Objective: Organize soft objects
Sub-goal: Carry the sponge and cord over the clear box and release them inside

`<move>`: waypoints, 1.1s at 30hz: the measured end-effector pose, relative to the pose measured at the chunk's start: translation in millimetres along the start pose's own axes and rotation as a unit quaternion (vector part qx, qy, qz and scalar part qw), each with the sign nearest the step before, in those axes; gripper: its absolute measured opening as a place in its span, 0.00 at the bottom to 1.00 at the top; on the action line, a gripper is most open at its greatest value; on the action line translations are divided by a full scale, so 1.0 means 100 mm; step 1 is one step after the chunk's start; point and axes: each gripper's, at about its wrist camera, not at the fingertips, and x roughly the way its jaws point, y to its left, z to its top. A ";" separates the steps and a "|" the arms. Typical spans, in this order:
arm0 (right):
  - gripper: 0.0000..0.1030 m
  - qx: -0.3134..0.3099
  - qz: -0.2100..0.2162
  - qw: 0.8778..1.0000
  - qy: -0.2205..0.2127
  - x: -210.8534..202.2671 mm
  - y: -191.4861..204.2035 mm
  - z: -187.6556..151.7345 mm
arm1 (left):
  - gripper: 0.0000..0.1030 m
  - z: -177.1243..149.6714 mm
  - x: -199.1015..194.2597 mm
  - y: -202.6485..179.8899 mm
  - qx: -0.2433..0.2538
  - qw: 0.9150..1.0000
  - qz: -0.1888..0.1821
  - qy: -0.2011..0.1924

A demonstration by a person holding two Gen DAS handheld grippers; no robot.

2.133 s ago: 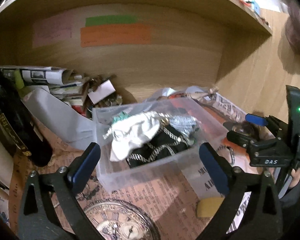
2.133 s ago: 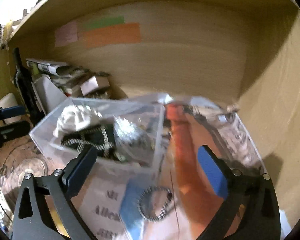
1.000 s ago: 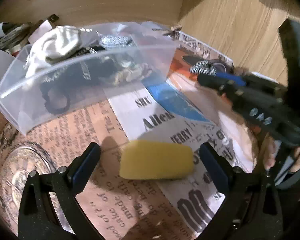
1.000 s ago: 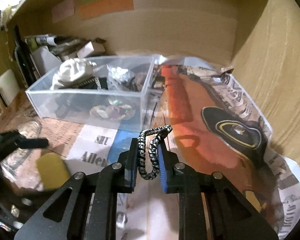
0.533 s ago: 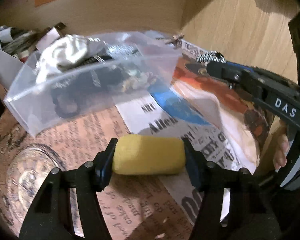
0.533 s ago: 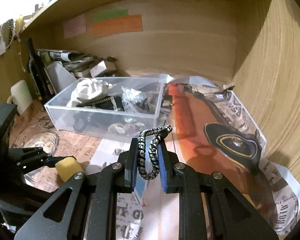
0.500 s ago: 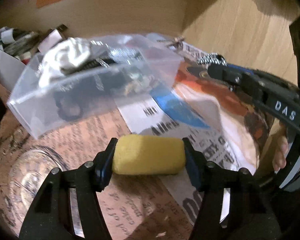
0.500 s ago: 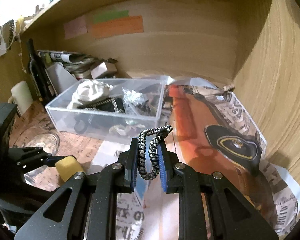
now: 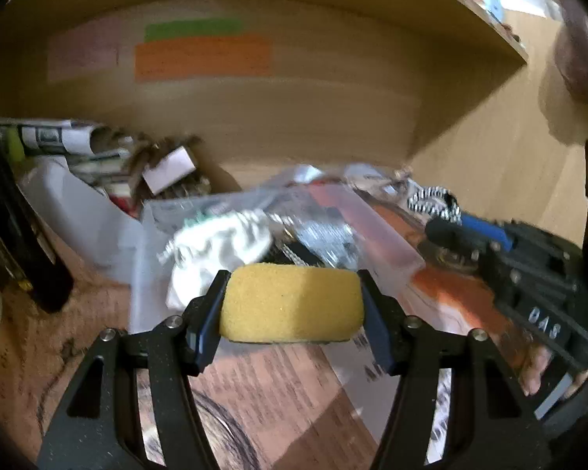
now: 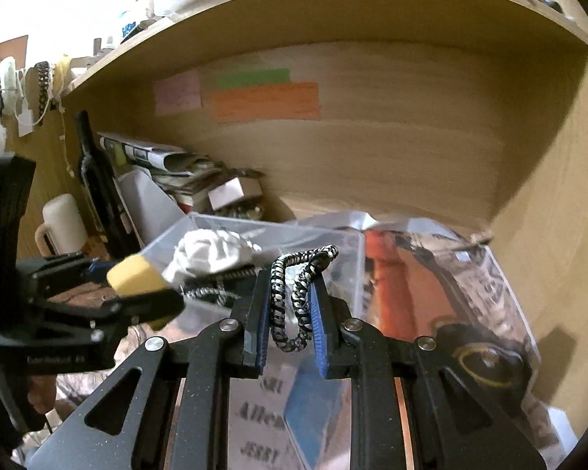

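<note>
The left tongs [image 9: 292, 305] are clamped on a yellow sponge [image 9: 292, 303], lifted clear at the centre of the left view. The right tongs [image 10: 290, 321] are clamped on a black-and-white hair tie [image 10: 294, 297] at the centre of the right view. Both sit in front of the clear plastic box [image 10: 349, 262], which holds white cloth [image 10: 211, 252]. This looks like the carrying step; next, each item needs bringing over the box rim, then letting go.

Warm dim indoor light; shelf alcove [image 10: 392, 149] shadowed. Heavy motion blur mid-frame (clear bin [image 9: 254, 227] smeared). Fisheye bending, black vignette at corners. Grippers sharp.
</note>
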 end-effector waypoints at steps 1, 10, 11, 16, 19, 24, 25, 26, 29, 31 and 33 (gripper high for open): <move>0.16 -0.003 0.002 1.000 0.000 0.05 0.01 0.02 | 0.60 0.05 0.02 0.03 -0.002 1.000 0.007 -0.003; 0.19 -0.010 0.012 0.999 0.046 0.59 0.03 0.02 | 0.60 0.16 0.46 0.26 -0.017 0.999 0.031 0.024; 0.19 -0.011 0.014 0.998 0.054 0.65 0.04 0.01 | 0.60 0.15 0.52 0.29 -0.020 0.999 0.032 0.031; 0.19 -0.020 0.013 0.997 0.075 0.80 0.04 -0.05 | 0.60 0.11 0.72 0.38 -0.028 0.998 0.033 0.050; 0.20 -0.019 0.013 0.996 0.088 0.84 0.03 -0.07 | 0.61 0.10 0.80 0.40 -0.028 0.997 0.033 0.057; 0.43 -0.027 0.002 0.995 0.098 0.86 0.04 -0.09 | 0.70 0.07 0.85 0.42 -0.025 0.997 0.033 0.069; 0.44 -0.029 -0.003 0.995 0.097 0.85 0.04 -0.09 | 0.71 0.07 0.85 0.42 -0.026 0.997 0.033 0.071; 0.48 -0.029 -0.004 0.995 0.097 0.84 0.03 -0.09 | 0.72 0.06 0.84 0.43 -0.028 0.996 0.031 0.074; 0.57 -0.028 -0.007 0.995 0.093 0.79 0.01 -0.09 | 0.74 0.04 0.79 0.47 -0.035 0.996 0.025 0.075; 0.60 -0.027 -0.010 0.996 0.087 0.74 0.00 -0.08 | 0.74 0.05 0.72 0.48 -0.035 0.997 0.024 0.068; 0.61 -0.023 -0.011 0.997 0.079 0.67 -0.01 -0.07 | 0.74 0.07 0.61 0.47 -0.032 0.998 0.022 0.055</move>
